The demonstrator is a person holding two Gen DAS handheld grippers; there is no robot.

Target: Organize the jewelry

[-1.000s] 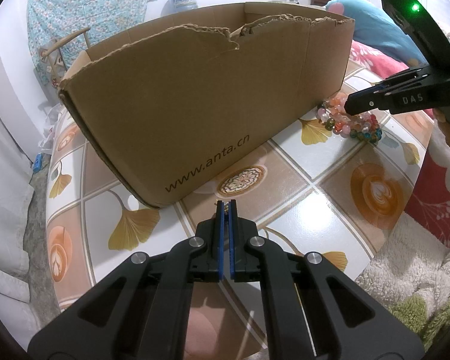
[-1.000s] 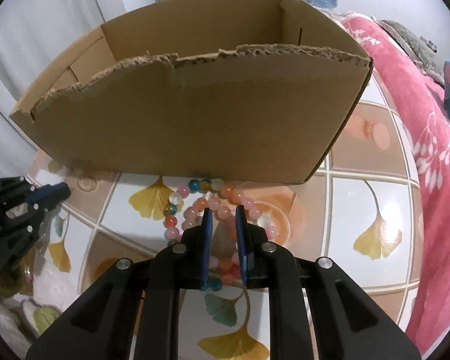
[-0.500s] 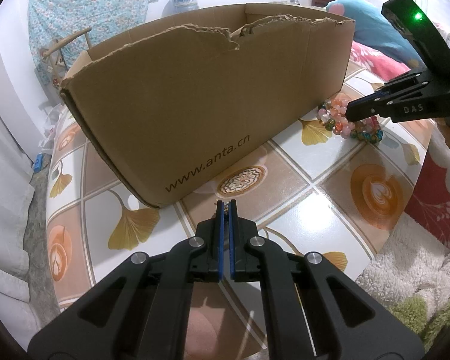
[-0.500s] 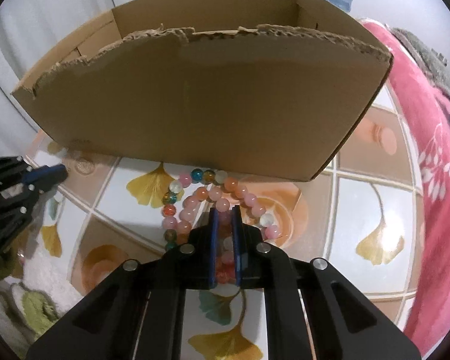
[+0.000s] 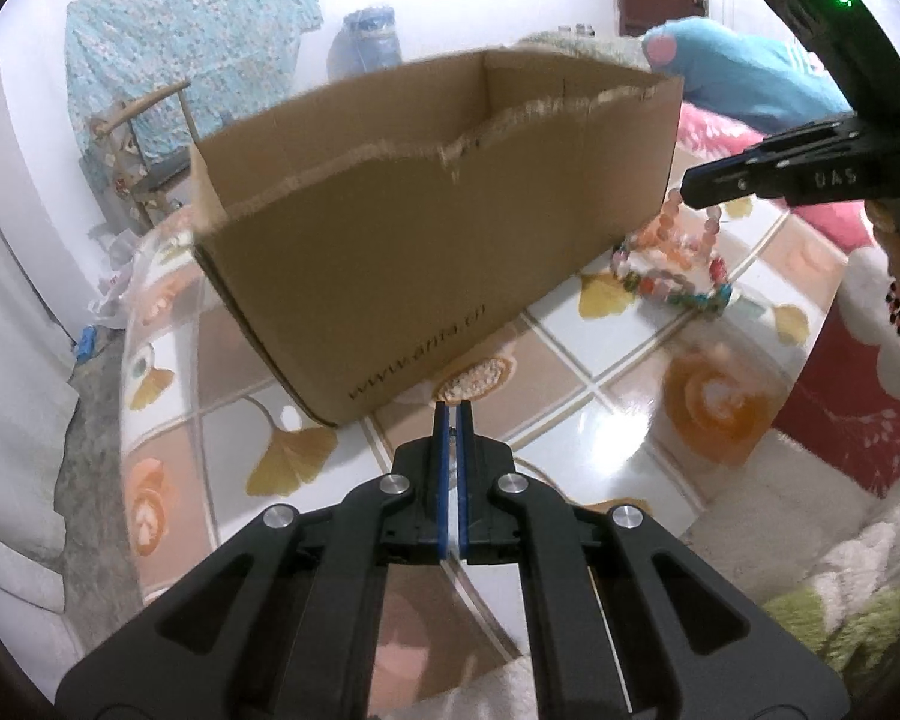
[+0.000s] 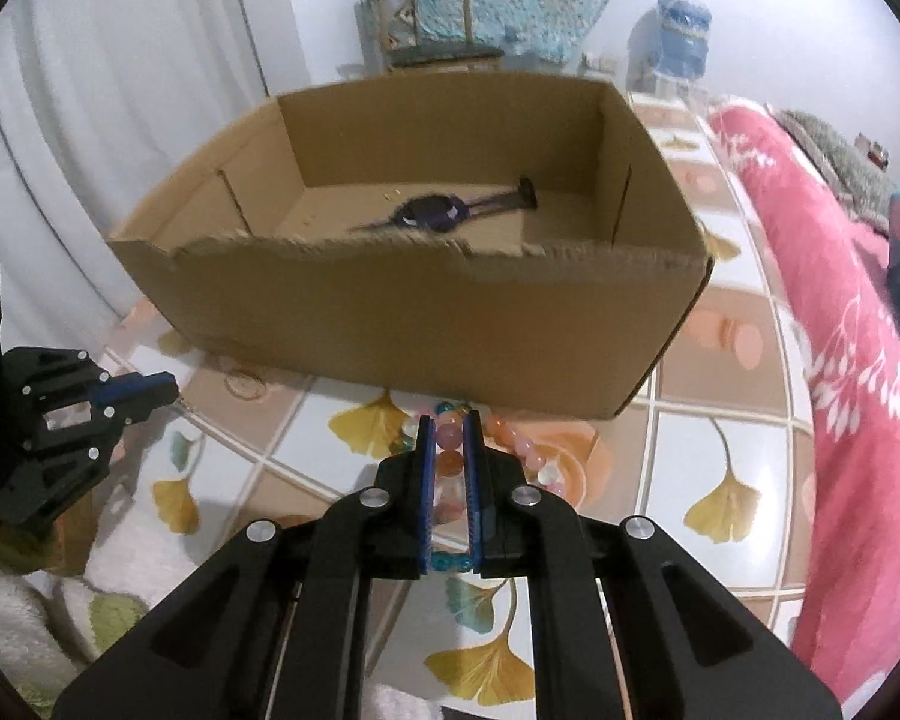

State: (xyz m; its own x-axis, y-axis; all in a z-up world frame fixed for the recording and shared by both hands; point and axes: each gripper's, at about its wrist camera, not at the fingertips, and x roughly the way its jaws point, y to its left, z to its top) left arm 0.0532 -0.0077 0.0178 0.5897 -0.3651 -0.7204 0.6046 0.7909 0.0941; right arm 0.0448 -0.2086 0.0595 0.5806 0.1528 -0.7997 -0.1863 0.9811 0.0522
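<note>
**Beaded bracelet pinched at the foot of the cardboard box**

The bench (image 6: 744,516), covered in a glossy cloth printed with ginkgo leaves and coffee cups, carries an open cardboard box (image 6: 426,324) with a ragged, torn near rim. A pink floral bedspread (image 6: 840,360) runs along the bench's right side in the right wrist view. On the box floor lies a dark wristwatch (image 6: 435,213), blurred.

The right hand-held gripper (image 6: 449,420) sits low just in front of the box wall, its blue-padded jaws drawn narrow and clamped on a strand of the beaded bracelets (image 6: 522,450). Pink and orange beads show between the pads, and a blue-green one sits at their base. From the left wrist view the same right hand-held gripper (image 5: 687,189) has one strand pulled up off the bench, while the rest of the bead pile (image 5: 672,276) lies beside the box's corner.

The left hand-held gripper (image 5: 450,405) hangs over the bench near the box's printed side, well apart from the beads. Its jaws are pressed together; whether anything is caught between them cannot be told.
</note>
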